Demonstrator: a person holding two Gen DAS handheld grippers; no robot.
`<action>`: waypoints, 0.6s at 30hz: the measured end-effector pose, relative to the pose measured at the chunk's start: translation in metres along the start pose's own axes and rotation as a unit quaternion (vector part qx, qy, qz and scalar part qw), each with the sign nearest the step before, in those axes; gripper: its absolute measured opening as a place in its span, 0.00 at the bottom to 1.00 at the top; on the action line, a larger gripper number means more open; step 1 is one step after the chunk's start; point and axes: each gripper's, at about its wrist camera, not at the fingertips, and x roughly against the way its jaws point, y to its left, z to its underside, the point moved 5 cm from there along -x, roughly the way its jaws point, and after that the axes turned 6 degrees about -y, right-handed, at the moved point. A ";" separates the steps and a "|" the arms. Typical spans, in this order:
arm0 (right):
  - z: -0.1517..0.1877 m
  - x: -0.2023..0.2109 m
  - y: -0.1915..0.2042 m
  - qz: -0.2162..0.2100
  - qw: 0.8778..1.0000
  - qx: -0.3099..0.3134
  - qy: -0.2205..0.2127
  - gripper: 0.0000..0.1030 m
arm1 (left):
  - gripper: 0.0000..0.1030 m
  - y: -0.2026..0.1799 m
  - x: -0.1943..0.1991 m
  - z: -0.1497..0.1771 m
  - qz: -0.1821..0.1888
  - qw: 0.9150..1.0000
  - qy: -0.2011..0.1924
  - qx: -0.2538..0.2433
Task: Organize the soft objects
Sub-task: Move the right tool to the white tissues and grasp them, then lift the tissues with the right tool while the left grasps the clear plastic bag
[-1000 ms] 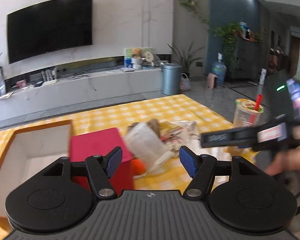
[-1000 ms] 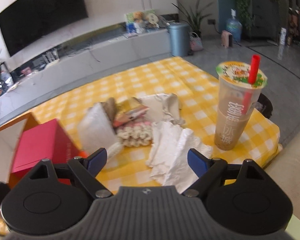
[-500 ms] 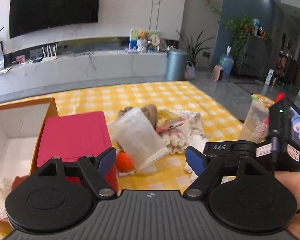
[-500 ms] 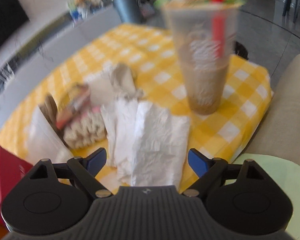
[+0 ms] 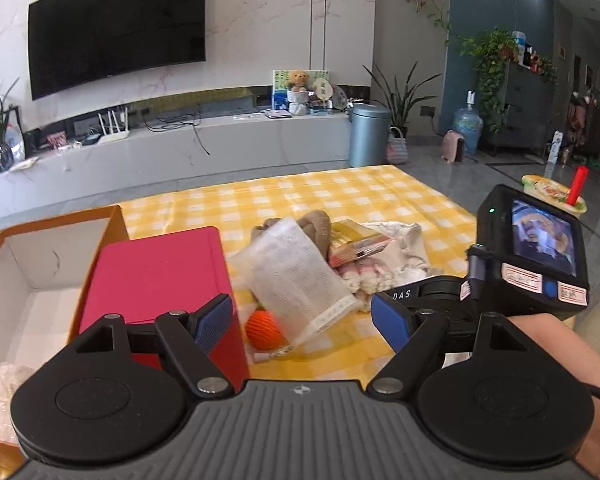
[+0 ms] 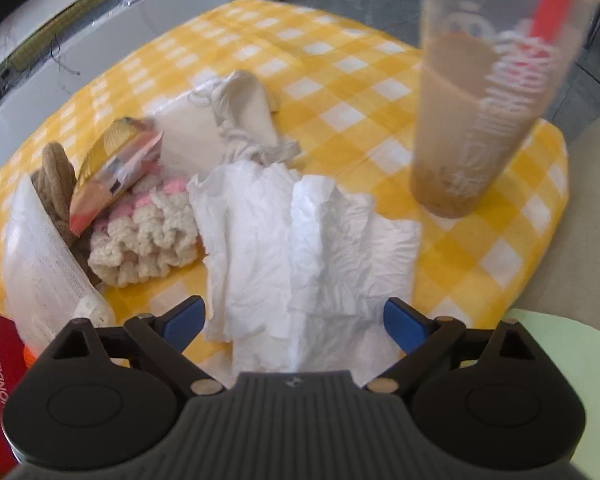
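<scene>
The right gripper (image 6: 294, 322) has been tipped steeply downward and brought close over the white tissue (image 6: 300, 248), which now fills the space between its blue pads; its jaws have just been opened wider, nothing gripped. The left gripper (image 5: 302, 320) has been lowered slightly, so more of the orange box (image 5: 40, 264) is seen, and its jaws have been widened.

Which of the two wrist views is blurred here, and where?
Right wrist view: the drink cup is smeared and the pile soft, while the white tissue stays readable. Left wrist view: sharp, apart from fisheye bending and slight softness on the mesh bag.
</scene>
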 end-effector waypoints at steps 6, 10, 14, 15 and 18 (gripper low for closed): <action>0.003 -0.010 0.003 0.025 0.999 0.026 -0.005 0.93 | 0.90 0.004 0.000 0.003 0.009 1.000 0.013 0.016; 0.005 -0.006 0.000 0.030 0.999 0.028 -0.013 0.82 | 0.90 0.007 0.003 0.005 -0.001 1.000 0.018 0.019; 0.007 0.001 -0.003 0.029 0.999 0.022 -0.025 0.66 | 0.90 0.007 0.006 0.008 -0.004 0.999 0.029 0.020; 0.008 0.004 -0.003 0.028 0.999 0.023 -0.027 0.59 | 0.90 0.008 0.007 0.008 -0.003 0.999 0.029 0.021; 0.009 0.008 -0.002 0.017 0.999 0.031 -0.027 0.46 | 0.90 0.006 0.013 0.006 0.001 1.000 0.020 0.022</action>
